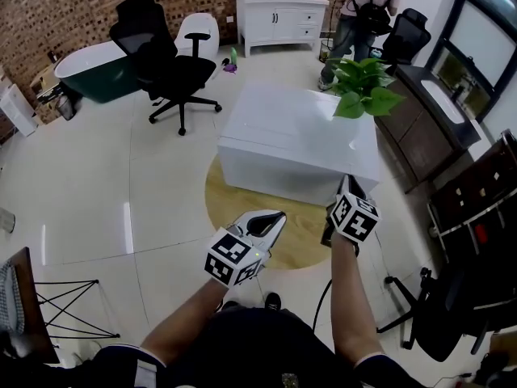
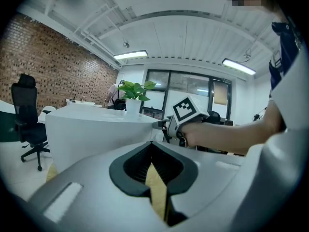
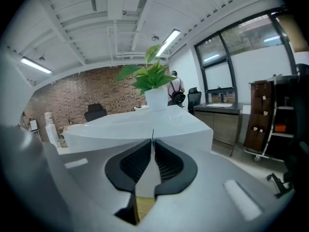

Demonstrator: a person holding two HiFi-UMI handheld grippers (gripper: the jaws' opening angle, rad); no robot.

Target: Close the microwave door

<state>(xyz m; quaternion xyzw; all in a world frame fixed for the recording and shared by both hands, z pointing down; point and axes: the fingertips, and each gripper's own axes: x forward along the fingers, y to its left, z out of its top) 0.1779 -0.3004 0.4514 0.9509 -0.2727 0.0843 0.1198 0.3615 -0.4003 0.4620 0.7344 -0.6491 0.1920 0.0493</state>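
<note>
My left tongs [image 1: 279,215] are clenched, tips meeting, nothing between them; floor shows through the gap behind the pads. My right tongs [image 1: 348,181] are clenched too and empty. They sit just beside the left, a bit further forward, tips near the edge of the white table [image 1: 291,148]. Both hover over a round wood patch [image 1: 234,204] that runs under the table. A plant [image 1: 361,87] stands at the table's far right corner. Beyond are a black chair [image 1: 166,59], a tub [image 1: 85,67], a white cabinet [image 1: 279,14] and a person [image 1: 367,6] at the back. I can't tell where the microwave is: no view shows it.
</note>
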